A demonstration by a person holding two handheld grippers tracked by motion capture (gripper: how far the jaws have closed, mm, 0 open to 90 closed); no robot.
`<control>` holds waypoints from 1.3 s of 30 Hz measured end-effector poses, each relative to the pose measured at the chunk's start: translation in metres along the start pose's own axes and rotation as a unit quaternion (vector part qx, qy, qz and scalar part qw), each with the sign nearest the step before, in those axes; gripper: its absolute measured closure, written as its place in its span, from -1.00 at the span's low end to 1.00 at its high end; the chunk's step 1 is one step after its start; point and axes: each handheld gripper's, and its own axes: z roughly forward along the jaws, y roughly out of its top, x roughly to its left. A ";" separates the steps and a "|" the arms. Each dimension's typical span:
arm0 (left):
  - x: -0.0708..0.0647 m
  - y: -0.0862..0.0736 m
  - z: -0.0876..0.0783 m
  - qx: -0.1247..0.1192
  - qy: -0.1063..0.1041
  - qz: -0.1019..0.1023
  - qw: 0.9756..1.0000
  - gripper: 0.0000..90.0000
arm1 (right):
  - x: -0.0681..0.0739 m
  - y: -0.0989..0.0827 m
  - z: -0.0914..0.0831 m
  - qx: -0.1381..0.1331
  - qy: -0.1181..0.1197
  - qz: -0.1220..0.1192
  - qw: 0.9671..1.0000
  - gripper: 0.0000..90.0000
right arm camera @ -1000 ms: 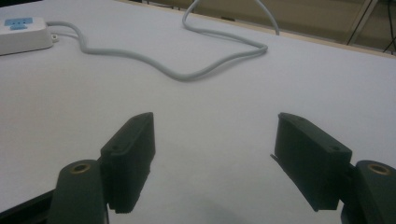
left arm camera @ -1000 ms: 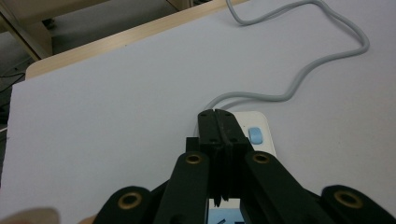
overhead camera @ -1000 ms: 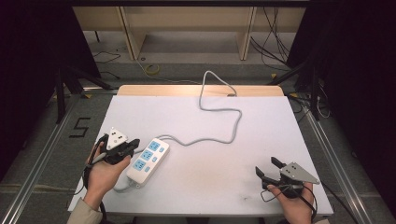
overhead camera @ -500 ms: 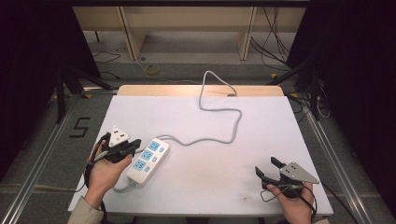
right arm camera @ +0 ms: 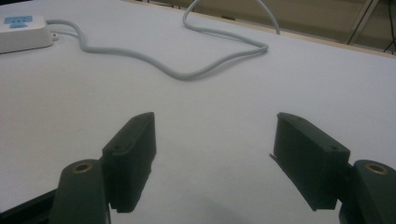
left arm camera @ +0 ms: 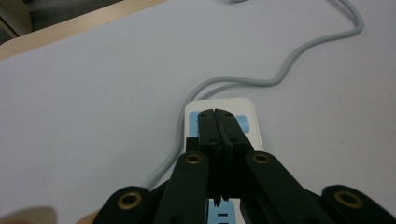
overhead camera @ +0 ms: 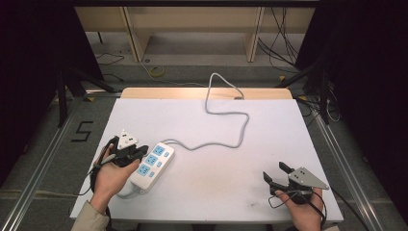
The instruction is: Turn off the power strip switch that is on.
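Toward the table's seven o'clock corner lay the white power strip (overhead camera: pixel 152 167), its long axis running from about seven to one o'clock, blue socket faces up. From its one o'clock end the grey cord (overhead camera: pixel 226 125) snaked across the white table (overhead camera: pixel 202 120) and dropped over the far edge near twelve o'clock. The left gripper (overhead camera: pixel 138 153) sat at the strip's nine o'clock side with its jaws pressed fully together and nothing between them; in the left gripper view (left arm camera: pixel 218 122) the closed tips hung over the strip's far blue socket, and whether they touched it I could not tell.

The risk here, as I judged it, was a push rather than a grip. Closed tips bearing on a smooth plastic face could skate off a socket or shove the whole strip, since nothing else steadied it. The strip looked light, and the cord's loose loops would let it slide or swing about its cord end, toward the near edge. A downward jab could also catch a socket slot and lever the strip up.

Down at five o'clock the right gripper (overhead camera: pixel 276 174) rested in the hand, well apart from strip and cord, its jaws spread wide and empty (right arm camera: pixel 215 154). From there it could not brace the strip.
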 end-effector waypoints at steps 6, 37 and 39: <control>-0.001 -0.001 0.002 0.008 -0.005 0.002 1.000 0.98 | 0.000 0.000 0.000 0.000 0.000 0.000 1.000 -0.32; -0.010 -0.004 0.014 0.058 -0.037 0.008 0.998 0.98 | 0.000 0.000 0.000 0.001 0.003 -0.002 1.000 -0.31; -0.010 -0.004 0.015 0.061 -0.040 0.008 0.997 0.98 | 0.000 0.000 0.000 0.002 0.003 -0.001 1.000 -0.31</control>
